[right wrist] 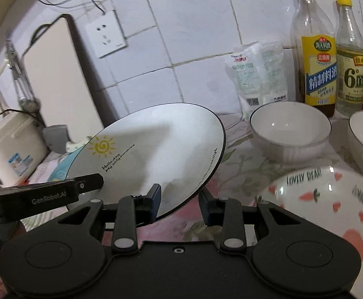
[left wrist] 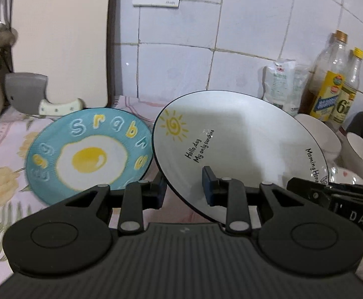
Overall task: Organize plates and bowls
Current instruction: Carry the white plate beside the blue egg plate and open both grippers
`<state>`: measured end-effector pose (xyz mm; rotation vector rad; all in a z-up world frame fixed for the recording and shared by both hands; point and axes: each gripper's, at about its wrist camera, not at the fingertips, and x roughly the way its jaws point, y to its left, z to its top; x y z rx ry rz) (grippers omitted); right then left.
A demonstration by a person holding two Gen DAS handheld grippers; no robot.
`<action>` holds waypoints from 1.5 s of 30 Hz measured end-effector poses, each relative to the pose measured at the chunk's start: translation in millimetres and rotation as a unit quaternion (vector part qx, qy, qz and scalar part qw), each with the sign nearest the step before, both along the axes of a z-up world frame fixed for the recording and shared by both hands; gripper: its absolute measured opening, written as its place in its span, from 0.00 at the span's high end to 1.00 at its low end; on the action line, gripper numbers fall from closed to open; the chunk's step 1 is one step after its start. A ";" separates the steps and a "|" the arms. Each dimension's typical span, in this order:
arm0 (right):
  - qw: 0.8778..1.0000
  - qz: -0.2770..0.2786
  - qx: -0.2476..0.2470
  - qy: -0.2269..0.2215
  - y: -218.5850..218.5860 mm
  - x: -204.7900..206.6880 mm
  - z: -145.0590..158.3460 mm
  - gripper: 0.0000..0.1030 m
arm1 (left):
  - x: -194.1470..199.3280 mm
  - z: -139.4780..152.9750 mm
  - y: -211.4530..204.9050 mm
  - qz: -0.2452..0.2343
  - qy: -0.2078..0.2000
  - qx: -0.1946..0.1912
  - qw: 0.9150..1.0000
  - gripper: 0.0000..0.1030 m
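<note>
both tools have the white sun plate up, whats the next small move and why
Probably carry the white sun plate sideways over the blue egg plate and lower it flat on top. It is tilted, clear of the counter, with the left tool and right tool each clamped on its near rim. The egg plate lies flat and bare beside it, so stacking fits.

2 bottles (right wrist: 319, 49), bag (right wrist: 258, 74), cleaver (left wrist: 29, 94), cutting board (left wrist: 61, 37) by tiled wall.

Two plates (left wrist: 243, 144), three bowls (right wrist: 289, 129), two bottles (right wrist: 316, 49)
</note>
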<state>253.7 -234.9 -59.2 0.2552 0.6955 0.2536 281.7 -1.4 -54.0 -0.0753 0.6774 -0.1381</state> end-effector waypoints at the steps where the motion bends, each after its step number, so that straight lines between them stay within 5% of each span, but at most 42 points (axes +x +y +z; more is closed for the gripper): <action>1: 1.000 -0.003 -0.004 0.004 0.1 7.2 -0.4 0.63 | 8.5 -1.0 1.2 0.000 0.006 -0.006 1.000 0.73; 7: 0.999 0.003 -0.015 0.045 -6.2 35.4 -13.0 0.63 | 32.0 -8.3 -14.2 -0.011 0.016 0.028 0.999 0.73; 16: 0.997 -0.006 -0.019 0.081 -15.0 65.5 -33.6 0.63 | 62.1 -26.2 -28.6 -0.014 0.046 0.029 0.998 0.73; 26: 0.995 -0.004 -0.044 0.090 -11.8 75.1 -40.0 0.62 | 79.1 -34.0 -22.6 -0.008 0.095 -0.013 0.995 0.73; 35: 0.996 0.019 -0.043 0.073 -15.6 44.6 -23.6 0.50 | 44.5 -3.3 -24.5 -0.027 0.083 0.007 0.996 0.42; 45: 0.998 0.047 -0.044 -0.003 -27.7 -27.5 25.9 0.41 | -24.8 44.8 -26.2 -0.059 0.049 0.040 0.996 0.31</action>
